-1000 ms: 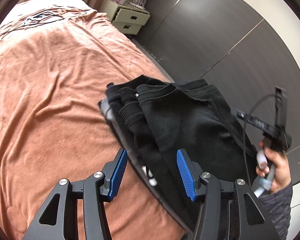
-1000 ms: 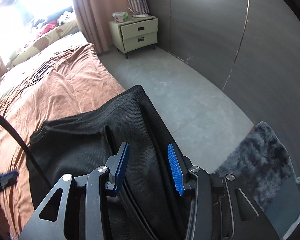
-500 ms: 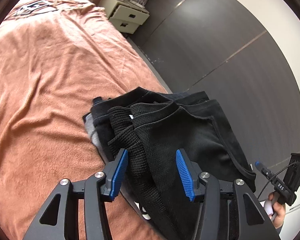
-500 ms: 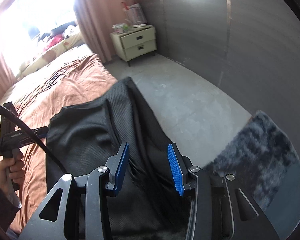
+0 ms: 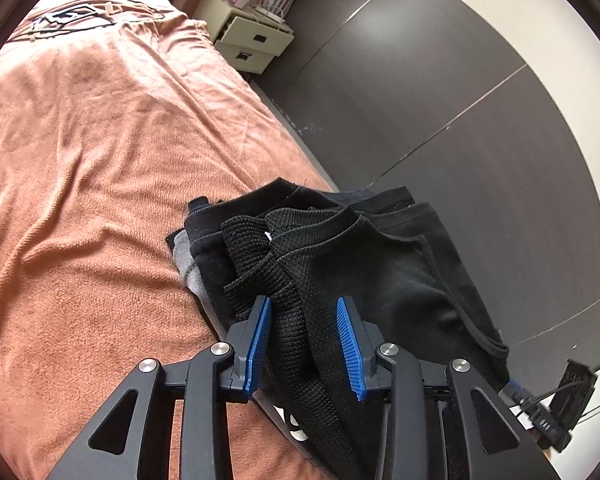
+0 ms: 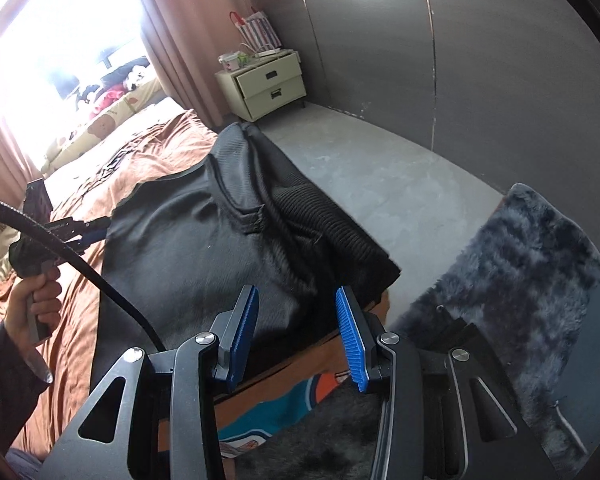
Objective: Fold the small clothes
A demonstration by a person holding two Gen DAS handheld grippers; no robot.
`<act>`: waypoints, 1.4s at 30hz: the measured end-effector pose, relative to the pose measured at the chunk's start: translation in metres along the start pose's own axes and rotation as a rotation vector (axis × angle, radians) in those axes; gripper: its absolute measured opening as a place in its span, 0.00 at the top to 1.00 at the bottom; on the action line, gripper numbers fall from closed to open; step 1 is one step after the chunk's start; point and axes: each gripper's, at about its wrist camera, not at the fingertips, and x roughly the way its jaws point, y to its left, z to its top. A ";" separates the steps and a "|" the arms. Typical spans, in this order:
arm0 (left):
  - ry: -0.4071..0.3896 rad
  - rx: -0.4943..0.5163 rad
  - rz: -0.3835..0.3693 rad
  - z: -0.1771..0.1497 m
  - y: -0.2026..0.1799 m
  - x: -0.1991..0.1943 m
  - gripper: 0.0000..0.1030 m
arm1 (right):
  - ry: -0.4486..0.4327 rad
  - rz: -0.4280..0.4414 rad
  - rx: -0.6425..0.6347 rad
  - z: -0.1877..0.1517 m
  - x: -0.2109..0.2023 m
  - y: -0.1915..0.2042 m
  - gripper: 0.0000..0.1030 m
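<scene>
Gaping wide, left claw (image 5: pixel 303 344) and right claw (image 6: pixel 296 332) hover over stacked black clothes (image 5: pixel 372 264), gripping nothing

Your black garment stack (image 5: pixel 380 264): lower layers hidden beneath the top piece. White print (image 5: pixel 296 430) under it: mostly covered, unreadable. Nightstand clutter (image 6: pixel 236 60): too small to identify.

The pile of black knit clothes (image 5: pixel 340 264) sits on the terracotta terry bedspread (image 5: pixel 84 184), right at the bed's edge. Cream two-drawer nightstand (image 6: pixel 266 84) is way behind it by the wall, and the grey shaggy floor rug (image 6: pixel 512 276) lies off to the right, on the floor.
</scene>
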 end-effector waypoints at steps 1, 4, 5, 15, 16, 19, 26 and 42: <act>-0.001 -0.004 -0.003 0.001 0.000 -0.001 0.65 | 0.001 0.001 0.000 -0.001 0.003 -0.001 0.63; 0.015 -0.003 -0.007 0.002 -0.001 0.002 0.65 | -0.003 0.000 0.009 -0.003 0.006 -0.005 0.80; 0.006 0.011 0.002 0.002 -0.004 0.001 0.65 | -0.003 -0.001 0.012 -0.003 0.007 -0.006 0.84; 0.020 0.046 0.009 0.007 -0.018 -0.001 0.65 | -0.019 -0.003 0.014 -0.009 0.007 -0.001 0.85; 0.042 0.037 0.020 0.007 -0.017 0.007 0.65 | -0.017 -0.002 0.016 -0.009 0.008 -0.002 0.85; 0.066 0.014 0.071 0.004 -0.009 0.019 0.65 | -0.017 -0.001 0.020 -0.009 0.008 -0.003 0.86; 0.039 -0.001 0.034 0.004 0.000 0.020 0.71 | -0.035 -0.022 0.003 -0.008 0.003 -0.002 0.94; 0.046 0.007 0.094 -0.007 0.000 0.001 0.95 | -0.001 -0.069 0.008 0.004 0.015 0.006 0.97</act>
